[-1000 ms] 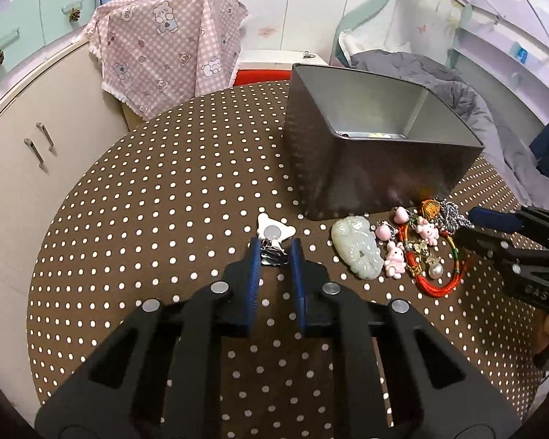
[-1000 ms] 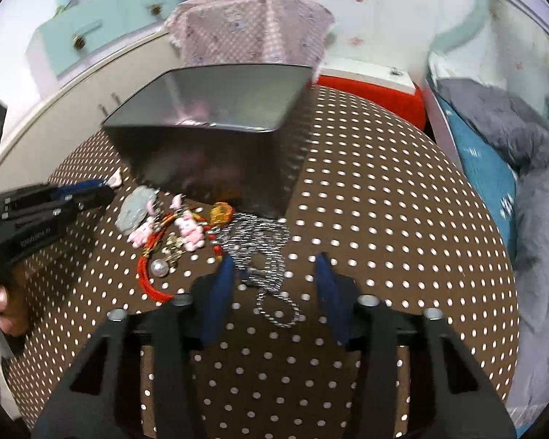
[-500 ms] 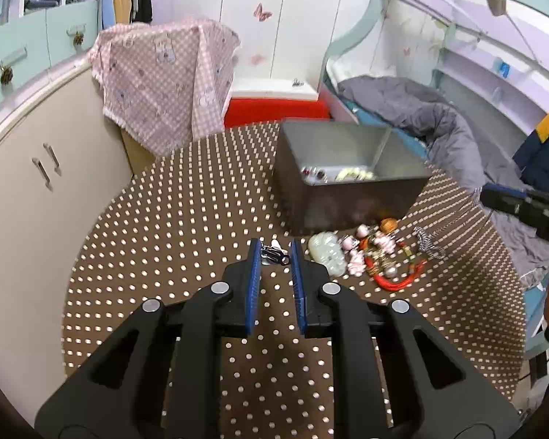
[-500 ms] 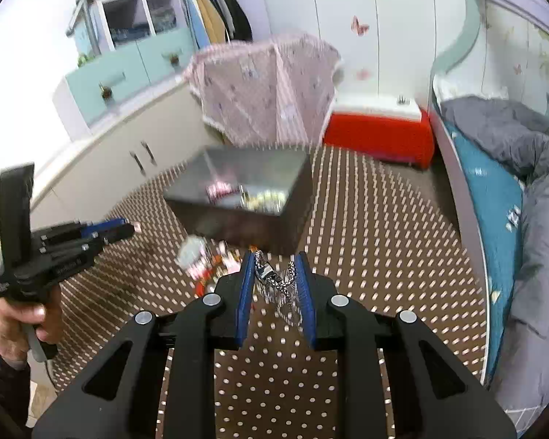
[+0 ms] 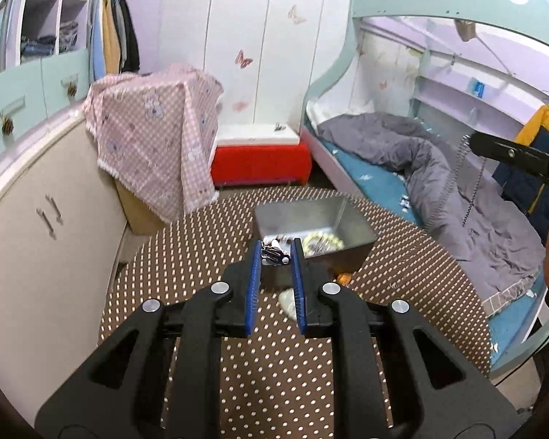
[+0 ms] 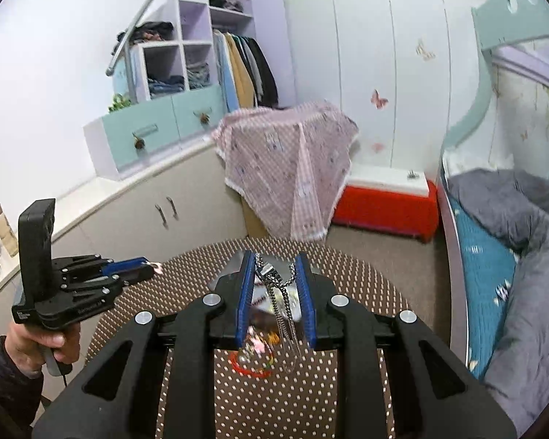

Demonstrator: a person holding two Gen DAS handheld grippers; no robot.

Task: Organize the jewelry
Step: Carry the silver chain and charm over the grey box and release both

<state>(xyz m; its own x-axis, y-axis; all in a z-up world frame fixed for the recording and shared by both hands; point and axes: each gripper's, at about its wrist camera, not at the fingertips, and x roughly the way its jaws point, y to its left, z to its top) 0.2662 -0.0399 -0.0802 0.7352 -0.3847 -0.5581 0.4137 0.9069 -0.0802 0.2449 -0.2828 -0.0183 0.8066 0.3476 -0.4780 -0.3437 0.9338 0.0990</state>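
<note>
My left gripper (image 5: 276, 252) is shut on a small white charm with a metal clasp (image 5: 272, 254), held high above the table. It also shows at the left of the right wrist view (image 6: 148, 266). My right gripper (image 6: 274, 274) is shut on a silver chain necklace (image 6: 283, 298) that hangs down between the fingers. The chain also dangles at the right of the left wrist view (image 5: 470, 197). The grey metal box (image 5: 311, 225) sits on the dotted table far below, with jewelry inside. A red bracelet and pink charms (image 6: 254, 356) lie on the table below the right gripper.
The round table with a brown polka-dot cloth (image 5: 201, 256) is far beneath both grippers. A pale green pendant (image 5: 288, 298) lies by the box. A cabinet (image 5: 36, 237) stands left, a bed with a grey duvet (image 5: 439, 190) right, a red bench (image 5: 260, 162) behind.
Both grippers have risen high above the table. The left lifted the white charm; the right closed on the silver chain and lifted it off the cloth.
</note>
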